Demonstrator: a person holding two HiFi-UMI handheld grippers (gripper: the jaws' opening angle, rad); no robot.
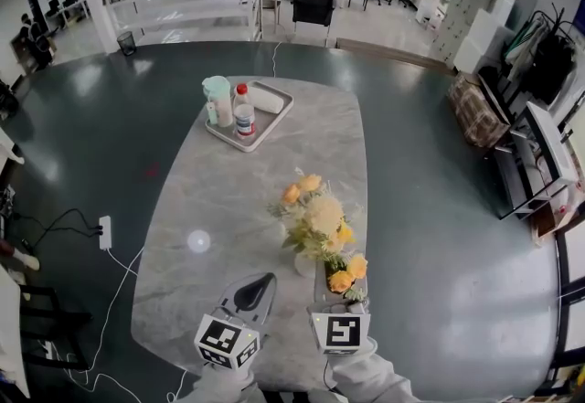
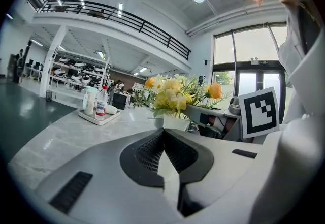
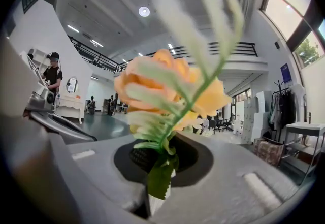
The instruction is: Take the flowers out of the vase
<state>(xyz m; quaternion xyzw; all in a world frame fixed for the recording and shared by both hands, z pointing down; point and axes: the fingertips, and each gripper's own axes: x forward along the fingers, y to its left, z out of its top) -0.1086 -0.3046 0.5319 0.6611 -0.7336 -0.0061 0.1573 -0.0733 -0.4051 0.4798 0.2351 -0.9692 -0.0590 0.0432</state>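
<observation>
The vase [image 2: 176, 122] and bouquet [image 2: 172, 97] stand just ahead of your closed, empty left claw [image 2: 163, 141]. Your right claw [image 3: 160, 167] is clamped on one orange flower [image 3: 170, 88] at its stem [image 3: 169, 134]. Expect it to be light, flexible and probably slippery, so hold the stem, never the bloom.

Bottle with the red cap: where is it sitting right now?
In the head view the bottle stands in the tray at the table's far end, left of centre, between a pale green tub and a white roll.
</observation>
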